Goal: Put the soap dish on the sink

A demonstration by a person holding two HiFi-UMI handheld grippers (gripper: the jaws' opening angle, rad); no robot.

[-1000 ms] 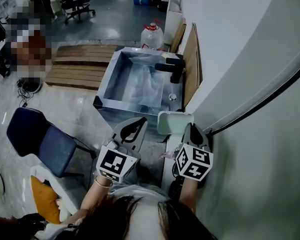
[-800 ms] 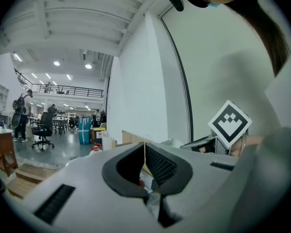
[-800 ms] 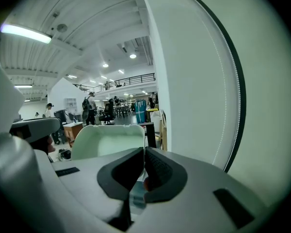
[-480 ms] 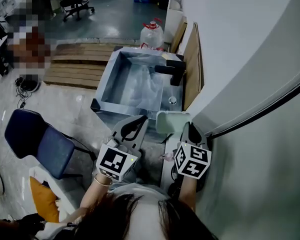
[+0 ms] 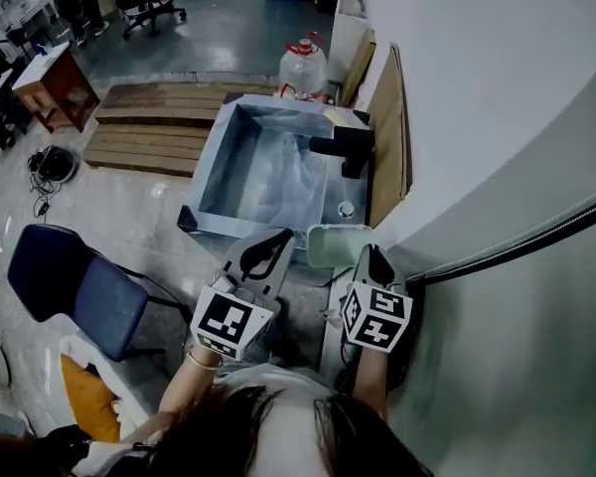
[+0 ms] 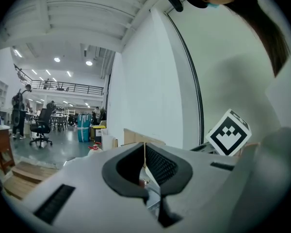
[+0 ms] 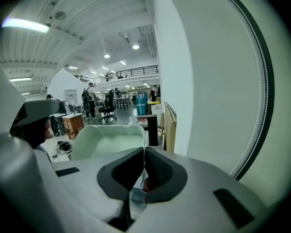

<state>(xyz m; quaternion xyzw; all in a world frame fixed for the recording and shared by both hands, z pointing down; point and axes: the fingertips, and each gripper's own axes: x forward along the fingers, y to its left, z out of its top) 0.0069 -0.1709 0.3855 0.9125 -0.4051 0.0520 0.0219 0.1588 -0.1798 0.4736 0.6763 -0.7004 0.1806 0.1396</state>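
Note:
A pale green soap dish (image 5: 336, 245) hangs just short of the near right corner of the steel sink (image 5: 211, 164). My right gripper (image 5: 368, 258) is shut on its near rim. In the right gripper view the soap dish (image 7: 111, 141) spreads out beyond the right gripper (image 7: 144, 152), with the black faucet (image 7: 152, 129) behind it. My left gripper (image 5: 278, 238) is shut on nothing, level with the dish and to its left. In the left gripper view the left gripper (image 6: 144, 152) has its jaws pressed together and empty.
A black faucet (image 5: 346, 150) stands on the sink's right rim. A water jug (image 5: 303, 69) sits behind the sink, wooden pallets (image 5: 144, 130) to its left, a board (image 5: 389, 137) against the white wall on the right. A blue chair (image 5: 74, 286) stands at the lower left.
The right gripper and the soap dish have shifted slightly left, closer to the sink's near right corner. The left gripper has stayed almost where it was.

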